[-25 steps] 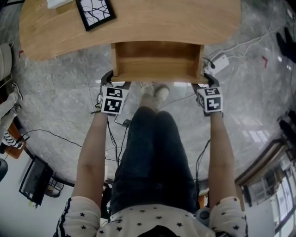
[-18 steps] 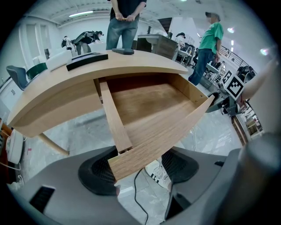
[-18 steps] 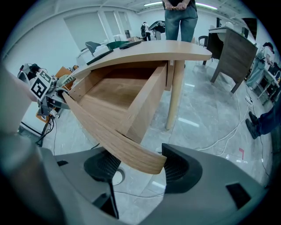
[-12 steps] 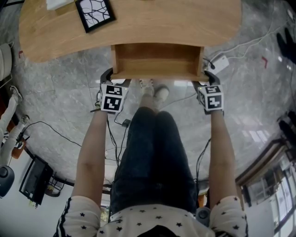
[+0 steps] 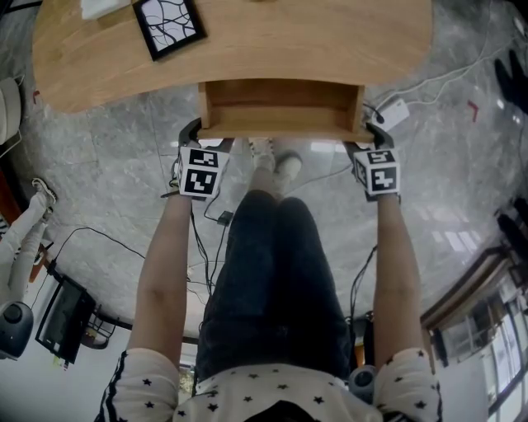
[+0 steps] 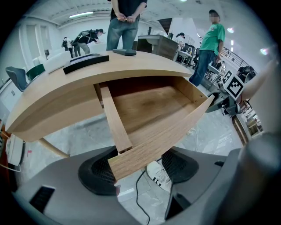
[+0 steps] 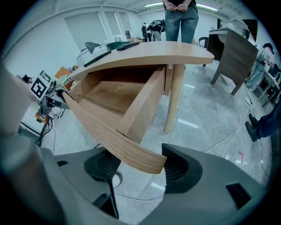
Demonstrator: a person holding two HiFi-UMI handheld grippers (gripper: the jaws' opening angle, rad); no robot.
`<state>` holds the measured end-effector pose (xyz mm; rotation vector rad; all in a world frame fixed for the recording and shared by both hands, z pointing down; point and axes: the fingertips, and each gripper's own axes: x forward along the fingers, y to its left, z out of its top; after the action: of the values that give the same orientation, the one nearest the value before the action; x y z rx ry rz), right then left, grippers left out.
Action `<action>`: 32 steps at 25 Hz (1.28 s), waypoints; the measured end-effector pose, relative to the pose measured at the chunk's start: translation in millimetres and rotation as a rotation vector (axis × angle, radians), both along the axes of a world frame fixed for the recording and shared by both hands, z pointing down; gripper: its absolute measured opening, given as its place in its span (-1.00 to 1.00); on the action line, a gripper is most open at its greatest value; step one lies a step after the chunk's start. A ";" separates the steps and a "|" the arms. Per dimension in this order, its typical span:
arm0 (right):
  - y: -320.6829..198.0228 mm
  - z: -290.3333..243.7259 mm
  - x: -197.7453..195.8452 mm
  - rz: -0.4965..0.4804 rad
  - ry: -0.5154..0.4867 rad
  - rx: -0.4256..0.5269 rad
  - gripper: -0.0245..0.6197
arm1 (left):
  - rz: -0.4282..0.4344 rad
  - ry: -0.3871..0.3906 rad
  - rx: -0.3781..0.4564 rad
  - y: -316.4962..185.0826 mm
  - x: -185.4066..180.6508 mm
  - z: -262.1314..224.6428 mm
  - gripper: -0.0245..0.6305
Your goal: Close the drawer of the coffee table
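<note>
We hold the left tongs (image 5: 205, 136) and the right tongs (image 5: 369, 136) at the two near corners of the drawer (image 5: 280, 107). The drawer stands pulled out from the middle of the counter's (image 5: 346, 41) near edge. Both tongs are spread. The left end of the drawer front (image 6: 162, 140) sits between the left pair's pads and the right end between the right pair's pads. Neither pair is closed on the wood. A black-framed picture (image 5: 169, 21) lies near the counter's far left corner. Our legs (image 5: 272, 247) stand on the grey marble floor (image 5: 107, 165) just before the drawer.
</note>
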<state>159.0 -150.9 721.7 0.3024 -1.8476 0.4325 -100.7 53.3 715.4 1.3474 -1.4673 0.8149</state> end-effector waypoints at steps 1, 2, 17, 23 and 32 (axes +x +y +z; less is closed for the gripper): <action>-0.7 0.3 -0.6 -0.001 -0.002 0.001 -0.05 | 0.000 -0.001 0.000 -0.6 -0.4 0.0 0.05; -1.3 0.8 -1.1 -0.002 -0.004 0.002 -0.05 | -0.001 -0.001 0.001 -1.1 -0.9 0.1 0.05; -14.9 0.3 -11.5 -0.002 -0.012 0.011 -0.05 | -0.004 -0.007 0.007 -14.2 -10.8 0.2 0.05; -23.4 1.4 -17.5 -0.003 -0.017 0.016 -0.05 | -0.005 -0.013 0.011 -22.5 -17.0 1.1 0.05; -32.0 2.1 -24.7 -0.002 -0.020 0.019 -0.05 | -0.009 -0.019 0.014 -31.1 -24.3 2.0 0.05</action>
<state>134.3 -182.9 723.8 0.3096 -1.8719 0.4183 -125.0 22.2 717.4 1.3462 -1.4959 0.8153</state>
